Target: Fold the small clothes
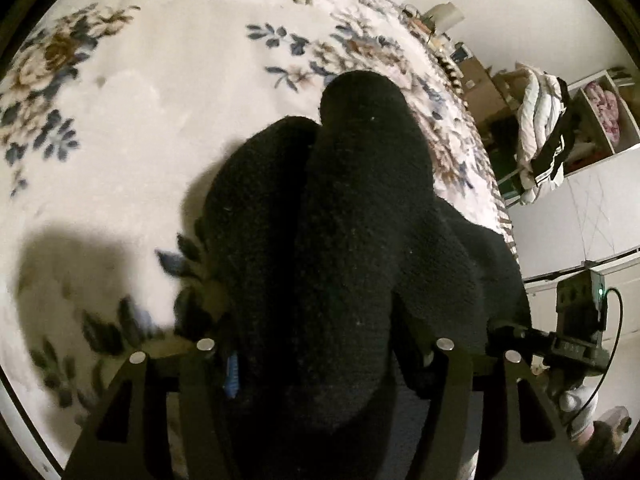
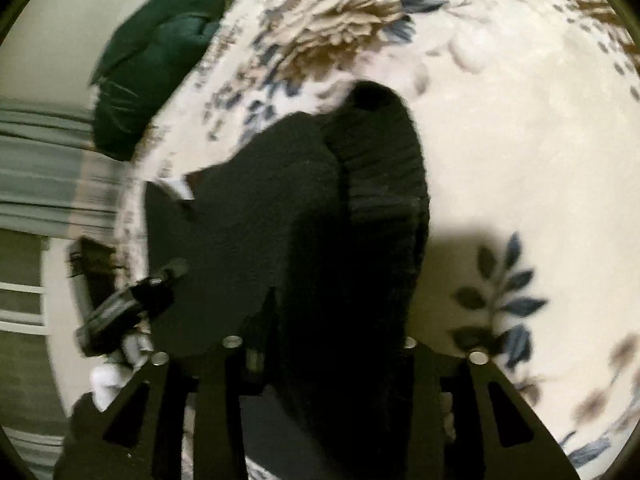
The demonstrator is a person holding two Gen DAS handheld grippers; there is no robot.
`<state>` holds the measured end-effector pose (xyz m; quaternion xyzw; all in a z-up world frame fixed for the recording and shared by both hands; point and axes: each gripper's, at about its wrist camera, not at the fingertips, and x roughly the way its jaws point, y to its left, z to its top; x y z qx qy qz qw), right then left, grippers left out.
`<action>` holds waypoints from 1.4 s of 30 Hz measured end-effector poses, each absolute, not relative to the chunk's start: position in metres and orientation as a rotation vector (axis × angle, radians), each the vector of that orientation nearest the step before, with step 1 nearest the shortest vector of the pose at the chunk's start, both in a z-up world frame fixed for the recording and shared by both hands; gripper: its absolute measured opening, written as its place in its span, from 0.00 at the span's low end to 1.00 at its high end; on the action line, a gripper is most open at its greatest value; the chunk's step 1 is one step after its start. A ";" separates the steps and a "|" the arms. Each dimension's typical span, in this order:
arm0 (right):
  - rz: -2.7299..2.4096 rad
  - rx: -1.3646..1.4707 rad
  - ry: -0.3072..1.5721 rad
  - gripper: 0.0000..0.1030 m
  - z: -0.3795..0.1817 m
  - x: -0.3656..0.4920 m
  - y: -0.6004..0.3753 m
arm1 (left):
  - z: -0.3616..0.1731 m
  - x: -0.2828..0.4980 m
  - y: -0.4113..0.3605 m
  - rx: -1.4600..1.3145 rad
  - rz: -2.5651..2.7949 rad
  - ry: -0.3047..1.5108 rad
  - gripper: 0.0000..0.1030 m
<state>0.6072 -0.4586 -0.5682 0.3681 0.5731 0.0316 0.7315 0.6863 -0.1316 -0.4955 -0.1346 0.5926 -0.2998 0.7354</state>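
A pair of black socks (image 1: 352, 216) hangs over my left gripper (image 1: 320, 360) above the floral bedspread (image 1: 160, 120). The toe ends point away from me and the cloth hides the fingertips. In the right wrist view the same black socks (image 2: 340, 220) drape over my right gripper (image 2: 324, 360), the ribbed cuff (image 2: 380, 148) at the far end. Both grippers seem closed on the sock cloth, one at each end. The other gripper shows at the right edge of the left view (image 1: 576, 328) and at the left of the right view (image 2: 132, 308).
The bed edge (image 1: 500, 200) runs down the right of the left view. Beyond it stand shelves (image 1: 600, 120) with clothes and a white jacket (image 1: 540, 132). A dark green cushion (image 2: 152, 72) lies by the bed edge in the right view.
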 end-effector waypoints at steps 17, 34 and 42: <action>-0.048 0.401 1.321 0.89 -0.532 0.647 -0.407 | -0.462 0.657 -0.123 -0.183 -0.394 1.203 0.60; -0.331 0.055 1.129 1.00 -0.422 0.479 -0.358 | -0.364 0.526 -0.135 0.043 -0.163 1.058 0.93; -0.315 0.043 1.057 1.00 -0.338 0.417 -0.347 | -0.284 0.460 -0.132 0.027 -0.127 0.985 0.93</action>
